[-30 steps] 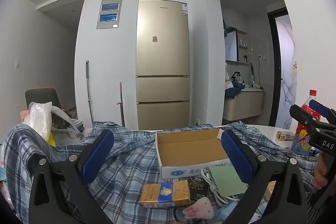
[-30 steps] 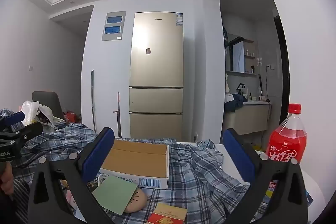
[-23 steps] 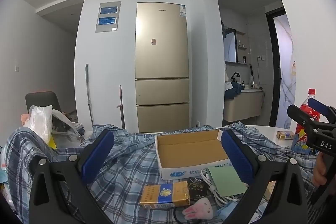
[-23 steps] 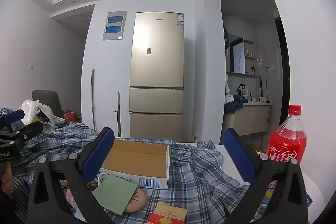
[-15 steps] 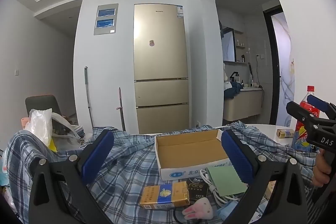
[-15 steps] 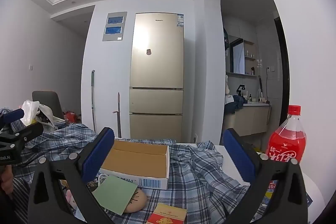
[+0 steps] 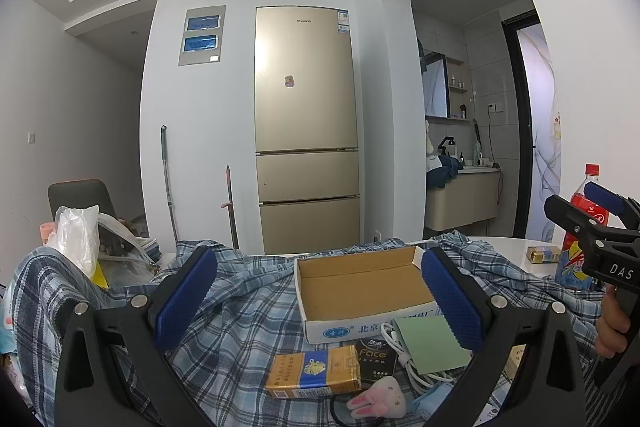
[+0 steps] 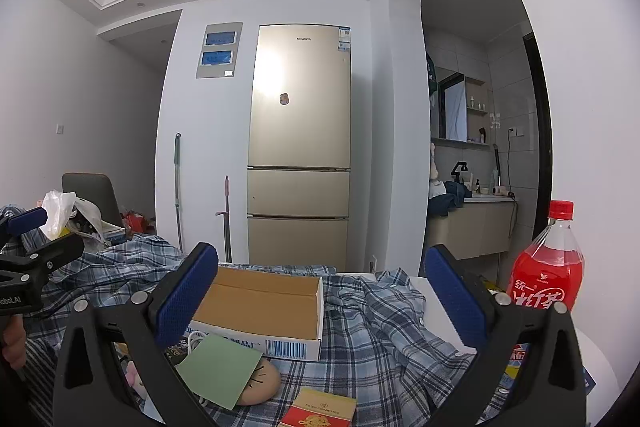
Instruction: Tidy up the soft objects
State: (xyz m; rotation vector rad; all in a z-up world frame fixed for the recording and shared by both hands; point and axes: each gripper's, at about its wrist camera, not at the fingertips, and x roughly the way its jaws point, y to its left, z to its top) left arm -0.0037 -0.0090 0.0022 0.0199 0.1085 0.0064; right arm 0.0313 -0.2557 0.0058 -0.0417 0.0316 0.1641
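Both claws gape wide — left claw (image 7: 320, 301), right claw (image 8: 322, 301) — above the plaid shirt (image 7: 240, 311).

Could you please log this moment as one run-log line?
left gripper: open, empty | right gripper: open, empty | plaid shirt: untouched | cardboard box: empty

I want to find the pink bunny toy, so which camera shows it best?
The left wrist view: the pink bunny toy lies whole on the plaid shirt, ears and face visible. The right wrist view shows only a pink sliver behind the right gripper's finger.
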